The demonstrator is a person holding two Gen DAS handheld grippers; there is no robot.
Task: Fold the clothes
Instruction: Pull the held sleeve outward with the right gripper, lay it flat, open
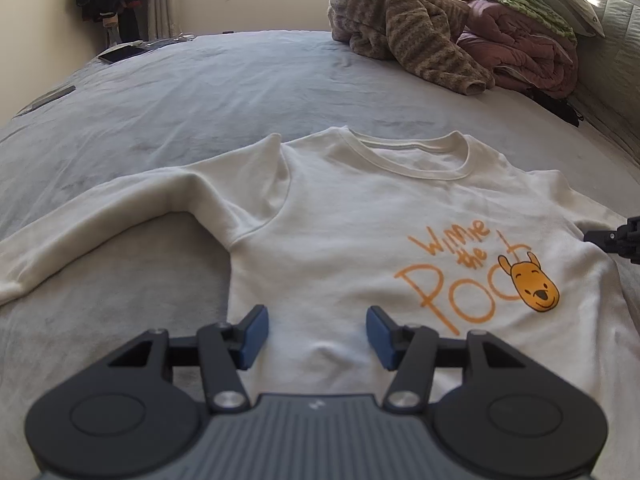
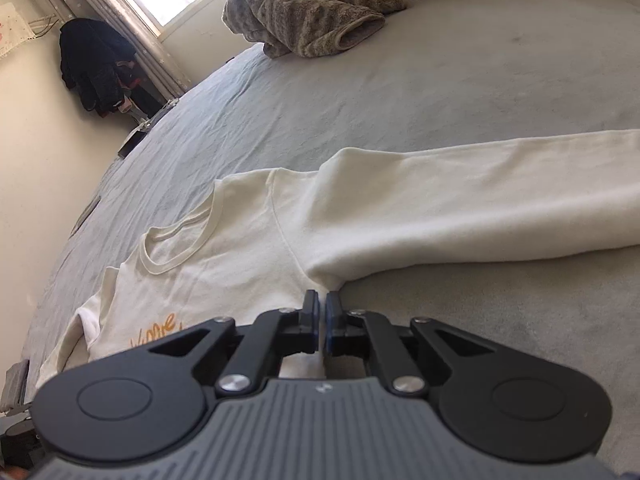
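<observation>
A white long-sleeved sweatshirt (image 1: pixel 344 240) with an orange "Winnie the Pooh" print (image 1: pixel 480 276) lies flat, front up, on the grey bed. My left gripper (image 1: pixel 318 332) hovers open over its lower body, blue pads (image 1: pixel 254 332) wide apart with only fabric below them. My right gripper (image 2: pixel 322 312) is shut at the armpit of the sweatshirt (image 2: pixel 240 248), pinching the fabric edge where the outstretched sleeve (image 2: pixel 500 196) meets the body. In the left wrist view the right gripper (image 1: pixel 616 240) shows at the right edge. The other sleeve (image 1: pixel 100 216) stretches out to the left.
The grey bedsheet (image 1: pixel 200 92) spreads beyond the collar. A brown fleece garment (image 1: pixel 404 32) and folded quilts (image 1: pixel 532 48) are piled at the far right. A phone (image 1: pixel 120 54) lies near the far left edge. Dark clothes (image 2: pixel 92 64) hang by the curtain.
</observation>
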